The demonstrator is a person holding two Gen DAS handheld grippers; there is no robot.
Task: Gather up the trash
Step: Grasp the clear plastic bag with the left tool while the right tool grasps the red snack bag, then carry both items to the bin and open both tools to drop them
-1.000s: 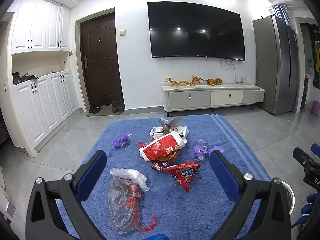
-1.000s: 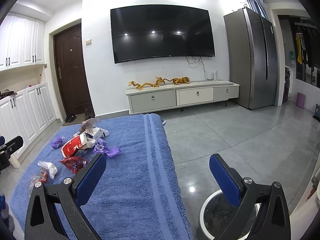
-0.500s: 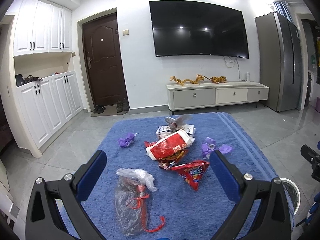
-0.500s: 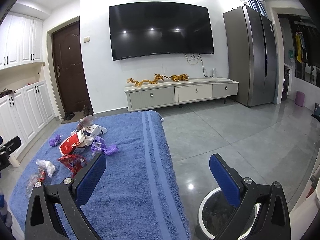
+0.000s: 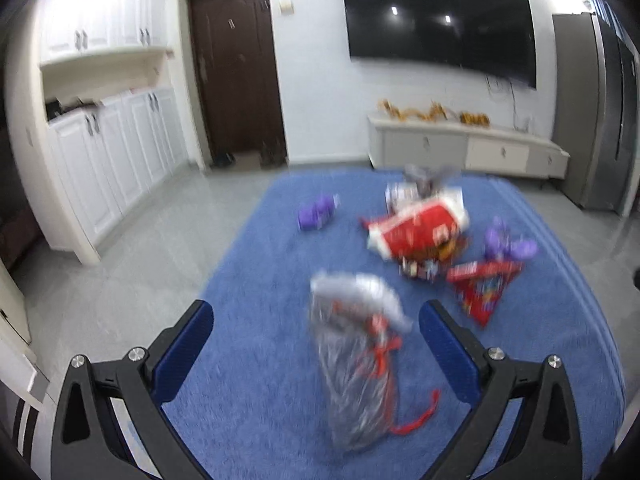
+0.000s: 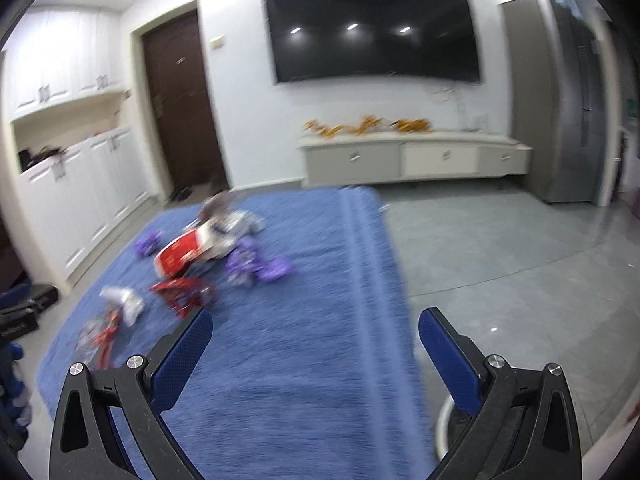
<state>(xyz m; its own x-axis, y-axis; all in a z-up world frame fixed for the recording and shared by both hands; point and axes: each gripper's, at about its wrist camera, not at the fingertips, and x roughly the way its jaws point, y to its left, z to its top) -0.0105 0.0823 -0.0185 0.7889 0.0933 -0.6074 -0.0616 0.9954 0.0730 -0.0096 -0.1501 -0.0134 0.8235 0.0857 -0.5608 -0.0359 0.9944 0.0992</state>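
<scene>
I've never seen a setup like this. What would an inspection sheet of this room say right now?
Surface: blue rug on a grey tiled floor.
Job's things: clear plastic bag with red ribbon, red-and-white packet, red snack wrapper, purple scraps, all lying on the rug; white bin at the rug's right edge.
Clutter: nothing seen beyond the trash.
Grippers: left tongs open, the bag lying ahead between them; right tongs open, empty.
Cables: wires hang under the TV.
Surroundings: brown door, white cabinets, fridge. Views are blurred.

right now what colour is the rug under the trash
Blue rug, with raised stripes near one edge; clearest in the right wrist view.
</scene>
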